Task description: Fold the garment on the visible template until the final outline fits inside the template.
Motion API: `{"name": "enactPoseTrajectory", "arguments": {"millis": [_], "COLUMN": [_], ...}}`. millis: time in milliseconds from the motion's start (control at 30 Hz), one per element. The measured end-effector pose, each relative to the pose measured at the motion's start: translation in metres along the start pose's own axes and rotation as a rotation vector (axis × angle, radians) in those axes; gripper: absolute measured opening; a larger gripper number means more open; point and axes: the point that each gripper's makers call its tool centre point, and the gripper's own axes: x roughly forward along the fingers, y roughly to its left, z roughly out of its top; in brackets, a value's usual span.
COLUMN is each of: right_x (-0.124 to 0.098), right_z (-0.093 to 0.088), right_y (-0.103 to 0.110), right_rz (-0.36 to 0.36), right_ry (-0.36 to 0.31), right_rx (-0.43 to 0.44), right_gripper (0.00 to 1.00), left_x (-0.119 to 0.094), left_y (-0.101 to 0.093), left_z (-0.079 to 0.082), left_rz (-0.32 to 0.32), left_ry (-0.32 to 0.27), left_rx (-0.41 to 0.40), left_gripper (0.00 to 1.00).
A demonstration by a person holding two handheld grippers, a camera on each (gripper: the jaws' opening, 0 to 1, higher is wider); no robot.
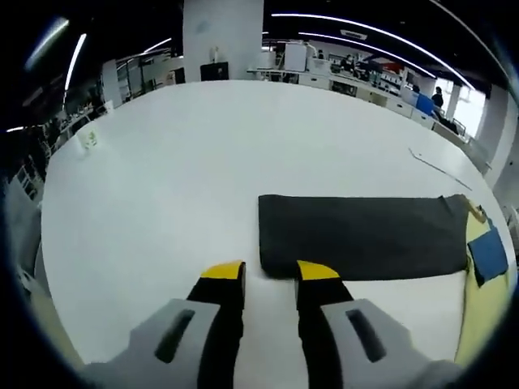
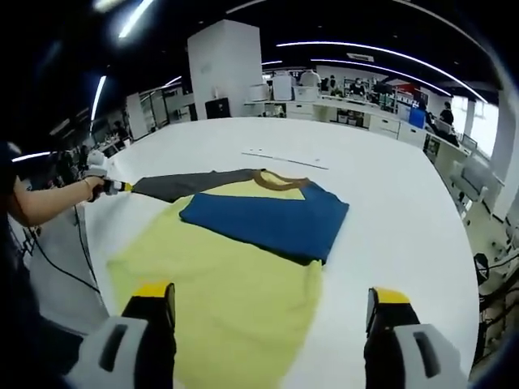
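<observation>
The garment is a yellow shirt (image 2: 219, 275) with a blue part (image 2: 268, 215) folded across its chest, a brownish collar (image 2: 276, 178) and a dark grey sleeve (image 2: 190, 182) stretched out flat to the side. In the left gripper view the grey sleeve (image 1: 365, 235) lies as a long rectangle, with bits of blue (image 1: 489, 253) and yellow (image 1: 478, 300) at its far end. My left gripper (image 1: 270, 271) is open at the sleeve's near end, its right jaw tip at the cloth's edge. My right gripper (image 2: 272, 296) hangs wide open over the shirt's yellow lower part, holding nothing.
The white table (image 1: 178, 178) is broad and bare around the garment. A thin strip (image 2: 284, 158) lies on it beyond the collar. A person's arm (image 2: 40, 203) holds the left gripper (image 2: 109, 186) at the sleeve's tip. Desks and a pillar (image 2: 227, 69) stand behind.
</observation>
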Motion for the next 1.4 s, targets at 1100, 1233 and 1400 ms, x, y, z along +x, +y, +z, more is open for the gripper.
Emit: {"name": "enactPoseTrajectory", "arguments": {"millis": [1100, 1233, 1400], "right_x": [-0.019, -0.020, -0.024], "right_z": [-0.003, -0.001, 0.002], "right_y": [0.017, 0.020, 0.024], "right_rz": [0.049, 0.061, 0.075], "right_ry": [-0.038, -0.051, -0.071], "right_rx": [0.007, 0.000, -0.007], "right_gripper": [0.99, 0.99, 1.00], "left_x": [-0.019, -0.025, -0.034], "left_y": [-0.040, -0.060, -0.085], "left_z": [0.022, 0.033, 0.045], "left_rz": [-0.104, -0.157, -0.203], "left_ry": [-0.043, -0.064, -0.091], "left_rx": [-0.001, -0.020, -0.002], "left_gripper": [0.02, 0.02, 0.02]}}
